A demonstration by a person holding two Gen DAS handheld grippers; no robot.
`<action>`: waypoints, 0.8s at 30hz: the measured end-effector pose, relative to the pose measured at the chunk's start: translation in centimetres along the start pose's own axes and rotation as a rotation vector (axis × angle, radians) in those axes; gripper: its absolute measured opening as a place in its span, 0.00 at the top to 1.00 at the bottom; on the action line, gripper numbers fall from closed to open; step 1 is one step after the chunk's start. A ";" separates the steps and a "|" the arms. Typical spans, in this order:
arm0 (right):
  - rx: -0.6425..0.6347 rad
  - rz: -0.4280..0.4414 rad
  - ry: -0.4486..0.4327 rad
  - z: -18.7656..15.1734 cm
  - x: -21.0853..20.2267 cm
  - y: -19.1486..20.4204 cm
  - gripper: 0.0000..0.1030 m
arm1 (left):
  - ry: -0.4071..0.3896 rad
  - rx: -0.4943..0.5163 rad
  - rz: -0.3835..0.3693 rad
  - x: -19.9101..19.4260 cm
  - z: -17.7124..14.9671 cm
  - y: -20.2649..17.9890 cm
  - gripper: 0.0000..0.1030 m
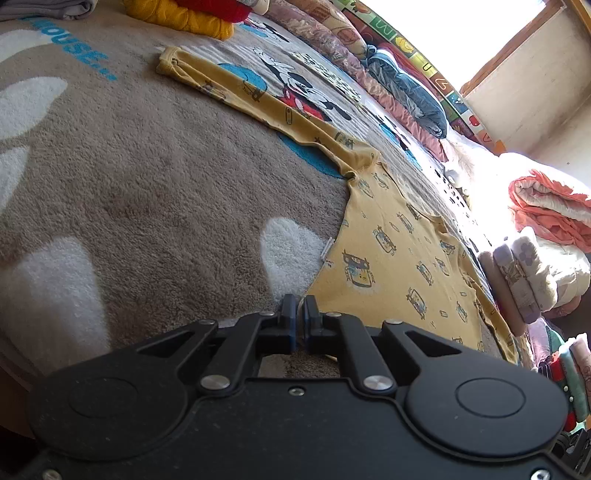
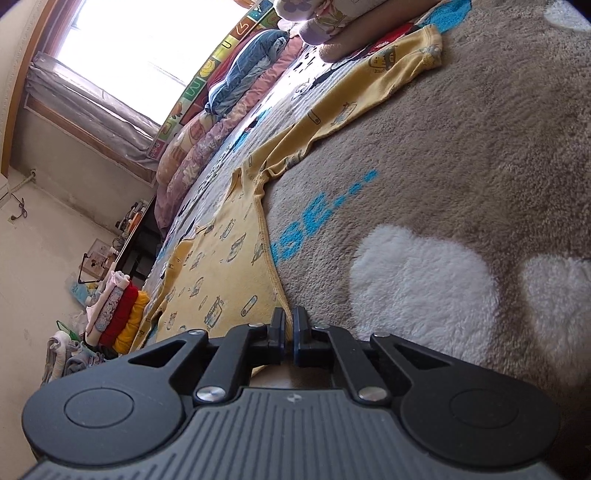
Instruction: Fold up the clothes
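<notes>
The yellow printed shirt [image 1: 388, 258] lies spread flat on the grey plush blanket [image 1: 147, 184] that covers the bed; both sleeves are stretched outward, one toward the stack of folded clothes [image 1: 192, 14] at one end of the bed, the other toward the pile of folded items [image 2: 332, 22] at the opposite end; the body of the garment runs from the hem nearest the cameras toward the row of rolled quilts [image 1: 402, 81] along the far edge of the bed.

The left hand-held gripper [image 1: 300, 314] sits at one hem corner of the shirt; its fingers are drawn together with a thin edge of yellow fabric showing between them, so the judgement is that it is clamped on that corner. The right hand-held gripper [image 2: 290, 325] sits at the other hem corner; its fingers are nearly together right at the stitched hem edge [image 2: 271, 266], but whether cloth is actually pinched between them cannot be told from this view.

The governing relation: the shirt extends directly forward from both grippers, away from the near edge of the bed; its body axis is aligned with the pointing direction of the fingers, and the sleeve axis runs crosswise. Each hand-held gripper is equally near its own hem corner; neither is nearer the collar, which lies toward the quilts.
</notes>
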State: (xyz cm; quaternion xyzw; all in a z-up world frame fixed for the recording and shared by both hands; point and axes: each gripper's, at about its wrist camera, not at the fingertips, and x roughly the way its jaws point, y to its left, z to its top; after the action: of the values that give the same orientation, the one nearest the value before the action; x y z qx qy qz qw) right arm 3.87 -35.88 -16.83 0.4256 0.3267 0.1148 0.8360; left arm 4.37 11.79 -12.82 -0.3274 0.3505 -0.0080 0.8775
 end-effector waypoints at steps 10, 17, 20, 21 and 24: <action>0.075 0.001 -0.142 2.1 -3.2 -1.5 0.62 | -0.115 0.025 0.099 -1.7 1.5 -0.2 0.90; 0.138 -0.042 -0.305 6.0 -4.6 -4.3 0.52 | -0.210 0.173 0.074 -1.9 1.5 -3.9 0.86; 0.155 -0.068 -0.370 7.7 -4.5 -5.5 0.50 | -0.214 0.256 0.029 -0.8 0.7 -6.5 0.85; 0.165 -0.070 -0.387 8.2 -4.4 -5.9 0.50 | -0.211 0.281 0.015 -0.4 0.4 -7.2 0.85; 0.186 -0.073 -0.430 10.0 -3.8 -7.0 0.50 | -0.188 0.332 -0.016 1.0 -0.3 -9.0 0.85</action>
State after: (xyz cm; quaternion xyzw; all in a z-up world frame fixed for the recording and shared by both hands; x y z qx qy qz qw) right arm 6.77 -48.33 -16.39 0.5036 0.1655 -0.0393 0.8470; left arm 6.89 4.32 -8.43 -0.1801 0.2583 -0.0421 0.9482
